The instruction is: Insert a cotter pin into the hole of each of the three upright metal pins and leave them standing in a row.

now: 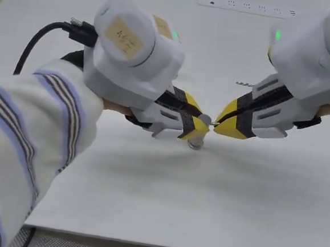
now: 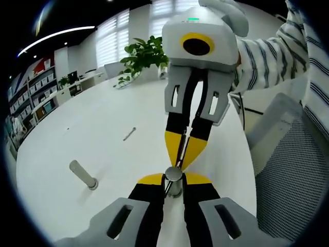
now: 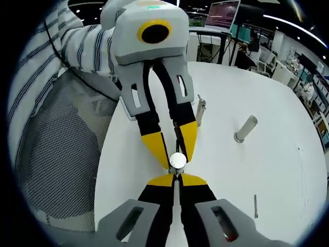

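My left gripper (image 1: 197,129) is shut on a short upright metal pin (image 1: 196,142) that stands on the white table (image 1: 164,203). In the left gripper view the yellow jaws (image 2: 174,181) clamp this pin (image 2: 174,175) just below its round top. My right gripper (image 1: 219,123) faces it tip to tip, shut on a thin cotter pin (image 3: 176,177) whose end sits at the pin's head (image 3: 178,160). Two other metal pins (image 3: 245,128) (image 3: 201,110) stand further off on the table. A spare cotter pin (image 1: 244,83) lies flat behind the right gripper.
A white power strip (image 1: 248,5) lies along the far edge. A black cable (image 1: 37,39) trails from the left gripper. Another loose cotter pin (image 3: 255,206) lies on the table. A mesh chair (image 2: 293,170) stands off the table edge, and a potted plant (image 2: 144,54) stands beyond.
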The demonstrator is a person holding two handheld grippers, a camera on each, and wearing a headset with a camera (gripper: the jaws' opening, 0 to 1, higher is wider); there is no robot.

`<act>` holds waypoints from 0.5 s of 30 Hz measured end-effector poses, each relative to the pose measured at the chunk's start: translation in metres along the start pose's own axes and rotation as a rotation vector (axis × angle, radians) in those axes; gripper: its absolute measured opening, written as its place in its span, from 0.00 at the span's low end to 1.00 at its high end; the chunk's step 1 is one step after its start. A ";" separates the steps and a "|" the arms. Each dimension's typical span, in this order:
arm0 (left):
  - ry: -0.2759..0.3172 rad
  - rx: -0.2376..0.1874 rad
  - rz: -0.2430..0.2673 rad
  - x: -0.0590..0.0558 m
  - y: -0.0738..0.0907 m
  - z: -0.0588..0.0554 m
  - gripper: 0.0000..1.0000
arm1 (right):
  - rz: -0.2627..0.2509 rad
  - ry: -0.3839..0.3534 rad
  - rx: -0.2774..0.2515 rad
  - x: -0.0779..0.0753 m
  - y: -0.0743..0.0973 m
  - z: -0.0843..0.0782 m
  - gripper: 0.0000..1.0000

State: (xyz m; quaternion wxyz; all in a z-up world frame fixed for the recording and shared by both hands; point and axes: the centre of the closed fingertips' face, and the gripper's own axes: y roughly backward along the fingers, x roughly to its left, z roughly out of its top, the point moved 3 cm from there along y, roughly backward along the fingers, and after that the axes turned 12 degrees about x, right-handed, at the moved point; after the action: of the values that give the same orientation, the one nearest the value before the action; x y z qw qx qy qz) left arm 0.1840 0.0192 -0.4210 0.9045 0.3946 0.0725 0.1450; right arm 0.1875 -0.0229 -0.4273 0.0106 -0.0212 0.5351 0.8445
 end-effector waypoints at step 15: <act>0.005 0.002 0.014 0.002 -0.001 0.000 0.10 | -0.047 0.002 -0.060 -0.002 0.011 -0.003 0.00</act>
State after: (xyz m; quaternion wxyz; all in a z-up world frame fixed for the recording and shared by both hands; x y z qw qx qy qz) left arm 0.1858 0.0193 -0.4213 0.9029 0.3954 0.0722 0.1522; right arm 0.1889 -0.0303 -0.4191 0.0295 -0.0350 0.5090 0.8595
